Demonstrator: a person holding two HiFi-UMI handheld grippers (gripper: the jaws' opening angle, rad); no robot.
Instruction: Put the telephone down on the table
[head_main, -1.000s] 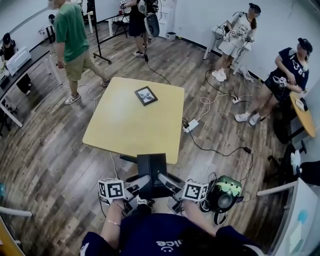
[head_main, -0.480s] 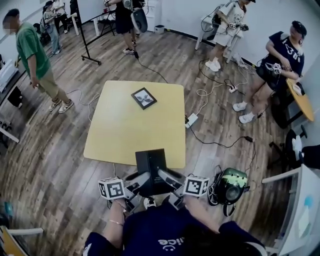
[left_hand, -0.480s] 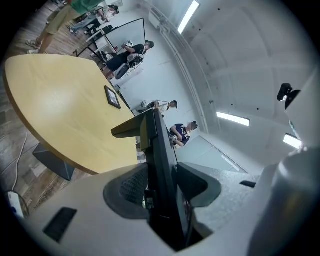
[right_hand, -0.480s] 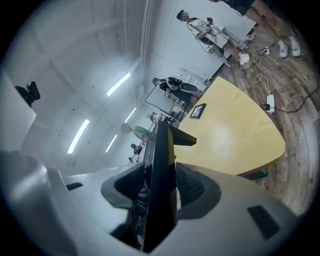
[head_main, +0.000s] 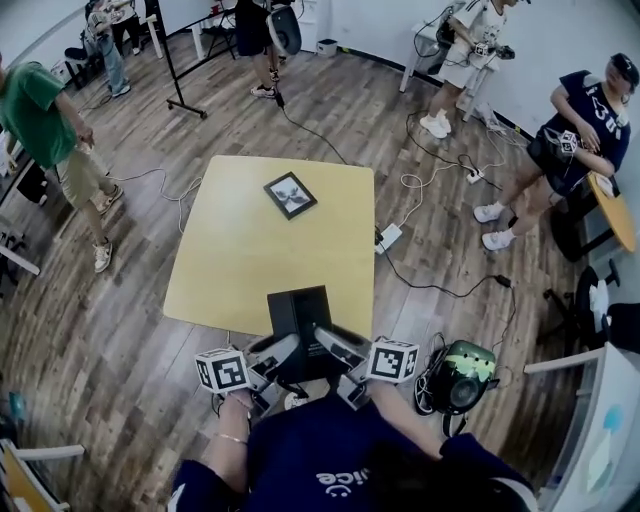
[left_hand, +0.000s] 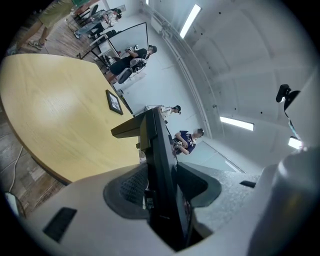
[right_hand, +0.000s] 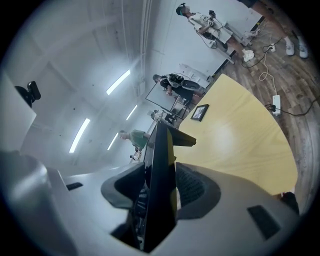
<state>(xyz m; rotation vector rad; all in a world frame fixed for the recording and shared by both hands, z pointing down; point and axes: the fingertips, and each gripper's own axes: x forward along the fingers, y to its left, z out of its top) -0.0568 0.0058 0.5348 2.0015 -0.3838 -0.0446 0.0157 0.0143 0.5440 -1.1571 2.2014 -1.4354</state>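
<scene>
The yellow tabletop (head_main: 260, 250) filled the middle of the head view; the black telephone (head_main: 298, 318) sat upright at lower centre, over the tabletop's near edge, though whether it rested there could not be told; the left tool (head_main: 282, 356) and right tool (head_main: 328, 346) each clamped it, pads pressed on its flat faces; a small framed picture (head_main: 290, 194) lay toward the far edge.

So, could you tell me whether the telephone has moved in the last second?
Yes: the telephone has edged forward, farther over the near edge of the table, toward the picture frame.
</scene>
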